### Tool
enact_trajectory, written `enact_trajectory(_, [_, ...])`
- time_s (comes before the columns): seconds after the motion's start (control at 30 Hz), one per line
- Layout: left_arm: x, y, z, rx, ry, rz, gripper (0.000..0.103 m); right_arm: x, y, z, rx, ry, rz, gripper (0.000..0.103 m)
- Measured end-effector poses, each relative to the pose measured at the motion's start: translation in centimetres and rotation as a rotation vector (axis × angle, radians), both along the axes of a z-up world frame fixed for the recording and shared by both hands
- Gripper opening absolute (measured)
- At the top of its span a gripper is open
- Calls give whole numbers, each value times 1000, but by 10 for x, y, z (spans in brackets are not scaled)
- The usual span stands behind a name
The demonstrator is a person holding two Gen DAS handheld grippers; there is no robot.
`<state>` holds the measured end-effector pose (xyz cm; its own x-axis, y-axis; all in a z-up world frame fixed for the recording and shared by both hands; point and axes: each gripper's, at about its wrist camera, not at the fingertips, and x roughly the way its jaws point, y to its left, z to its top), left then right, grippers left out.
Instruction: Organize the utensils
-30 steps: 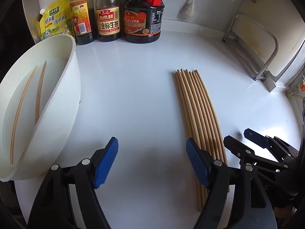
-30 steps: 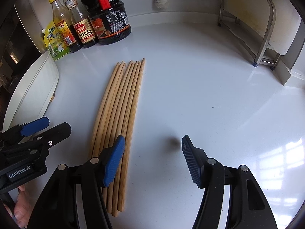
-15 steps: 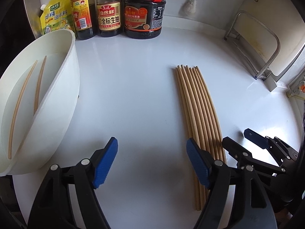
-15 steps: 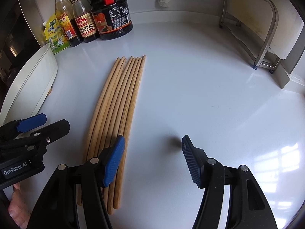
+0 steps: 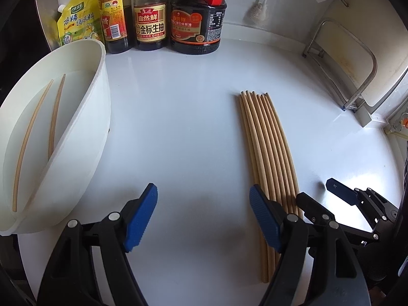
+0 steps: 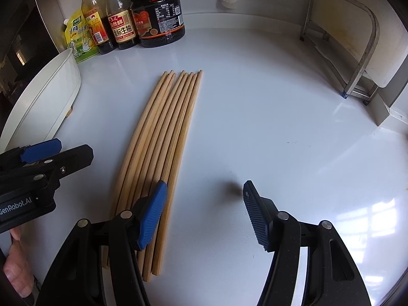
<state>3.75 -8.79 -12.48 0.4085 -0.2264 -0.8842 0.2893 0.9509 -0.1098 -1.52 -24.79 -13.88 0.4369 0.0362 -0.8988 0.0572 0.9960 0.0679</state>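
Note:
Several wooden chopsticks point(image 5: 267, 148) lie side by side on the white counter; they also show in the right wrist view point(image 6: 163, 137). A white tub point(image 5: 84, 117) at the left holds two chopsticks point(image 5: 54, 117); its rim shows in the right wrist view point(image 6: 46, 97). My left gripper point(image 5: 202, 219) is open and empty, its right finger over the near ends of the bundle. My right gripper point(image 6: 204, 214) is open and empty, its left finger over the bundle's right side. Each gripper shows in the other's view, the right point(image 5: 323, 196) and the left point(image 6: 56, 150).
Sauce bottles point(image 5: 150, 20) and a yellow seasoning pouch point(image 5: 74, 23) stand along the back wall. A metal rack point(image 5: 352, 58) stands at the right, also in the right wrist view point(image 6: 357, 38). A brush point(image 5: 257, 12) hangs on the wall.
Both grippers have drawn back slightly toward the near edge, so the bottles and chopsticks sit a little farther up in view. Both stay open. The chopsticks have not moved.

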Motion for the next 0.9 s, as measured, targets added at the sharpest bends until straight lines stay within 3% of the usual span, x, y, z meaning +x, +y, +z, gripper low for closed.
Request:
enact_trajectory(0.53, [-13, -24, -16, -3, 43, -51, 73, -8, -22, -2, 4, -9, -39, 60])
enact_trajectory(0.9, [-11, -21, -23, 24, 40, -31, 76, -7, -25, -2, 16, -19, -45, 60])
